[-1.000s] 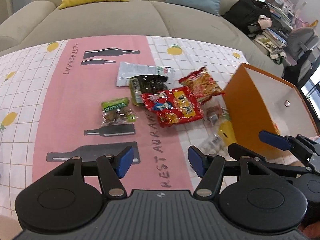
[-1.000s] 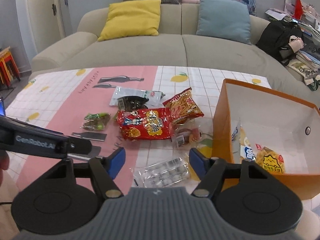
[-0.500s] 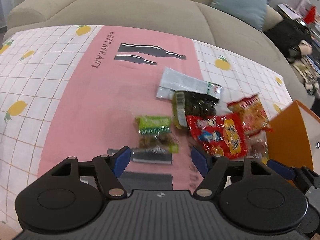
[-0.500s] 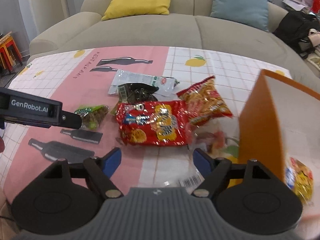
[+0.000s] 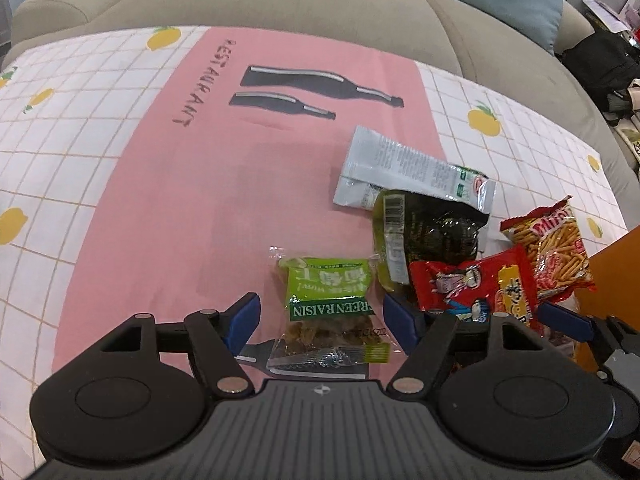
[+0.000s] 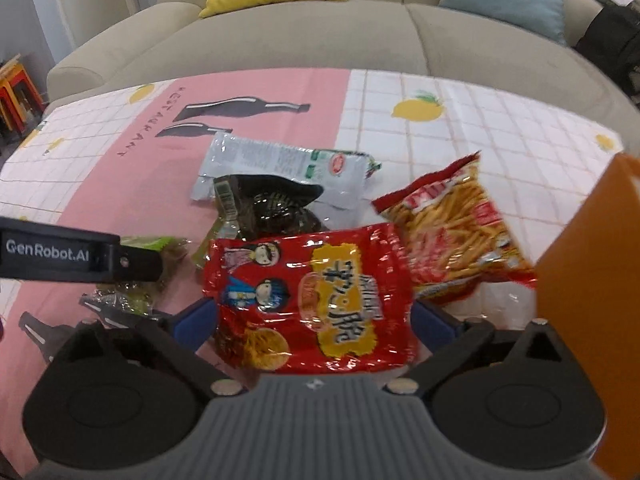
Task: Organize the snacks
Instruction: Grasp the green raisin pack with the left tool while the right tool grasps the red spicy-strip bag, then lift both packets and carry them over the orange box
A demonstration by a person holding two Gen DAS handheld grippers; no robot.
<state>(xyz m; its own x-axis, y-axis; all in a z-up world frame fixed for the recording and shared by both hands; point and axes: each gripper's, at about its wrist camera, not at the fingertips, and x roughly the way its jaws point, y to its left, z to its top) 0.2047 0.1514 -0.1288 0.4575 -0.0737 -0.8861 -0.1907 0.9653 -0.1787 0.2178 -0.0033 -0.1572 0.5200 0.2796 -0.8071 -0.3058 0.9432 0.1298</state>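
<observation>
Straddling raisin packet [image 5: 334, 309], left gripper [image 5: 320, 316] jaws spread, low over table [image 5: 168, 184]

Left gripper [image 5: 320, 316] low, jaws spread wide, blue pads [image 5: 242, 316] level. Right gripper [image 6: 312, 322] also low, jaws wide apart. Left one's finger crosses just left of right's tips.

Even, soft indoor light with faint shadows. Fisheye bending curves the edges. The right wrist view looks slightly motion-blurred, perhaps most at the orange box [image 6: 592, 280].

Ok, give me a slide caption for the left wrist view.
Open left gripper straddling a green raisin packet on the tablecloth.
</observation>
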